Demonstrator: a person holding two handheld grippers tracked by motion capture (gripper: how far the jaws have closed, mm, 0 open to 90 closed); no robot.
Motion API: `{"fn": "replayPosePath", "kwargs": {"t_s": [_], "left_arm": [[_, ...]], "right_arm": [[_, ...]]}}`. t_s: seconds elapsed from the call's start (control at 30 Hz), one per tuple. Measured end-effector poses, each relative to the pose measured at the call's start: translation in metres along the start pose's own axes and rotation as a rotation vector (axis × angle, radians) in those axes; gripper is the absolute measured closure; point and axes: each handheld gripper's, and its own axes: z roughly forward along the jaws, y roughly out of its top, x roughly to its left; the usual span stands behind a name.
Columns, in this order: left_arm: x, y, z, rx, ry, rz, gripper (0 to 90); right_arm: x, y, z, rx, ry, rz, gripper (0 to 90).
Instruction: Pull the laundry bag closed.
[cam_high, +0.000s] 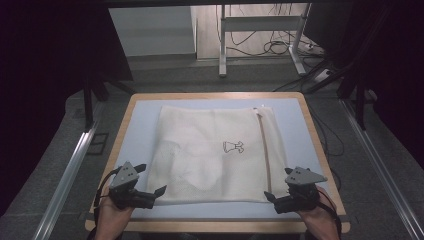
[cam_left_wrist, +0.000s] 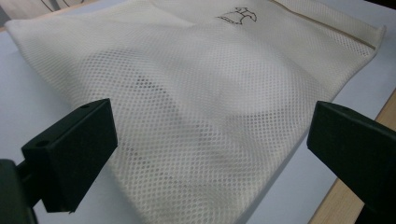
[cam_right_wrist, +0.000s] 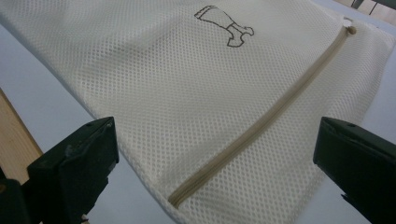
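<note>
While the mesh laundry bag (cam_high: 215, 152) lies flat across the middle of the high view, spread on the pale mat of the table (cam_high: 140, 107), both tongs are parked at its near corners. The left gripper (cam_high: 150, 192) is seen at lower left, jaws released and nothing grasped; the right gripper (cam_high: 272, 197) at lower right, likewise spread and empty. An approach is judged to be in hand, with no grip taken yet. The zipper (cam_right_wrist: 261, 123) is run shut along the bag's right edge, its pull (cam_right_wrist: 348, 29) at the upper right of the right gripper view. Through the mesh, a pale folded shape can be made out; what it is cannot be told. Next, a corner must be pinched, or the pull reached.
</note>
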Motion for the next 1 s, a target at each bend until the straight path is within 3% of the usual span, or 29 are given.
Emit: {"fn": "replayPosePath", "kwargs": {"t_s": [0.37,0.77,1.0], "left_arm": [[0.005,-0.01,-0.013,-0.01,0.055,-0.015,0.8],[0.007,-0.02,-0.012,0.016,0.086,-0.02,0.0],[0.013,-0.03,-0.009,0.035,0.09,-0.057,0.0]], "right_arm": [[0.001,-0.015,-0.017,-0.011,-0.033,0.026,0.2],[0.001,-0.034,-0.034,-0.03,-0.048,0.072,0.3],[0.0,-0.044,-0.036,-0.019,-0.035,0.1,0.1]]}}
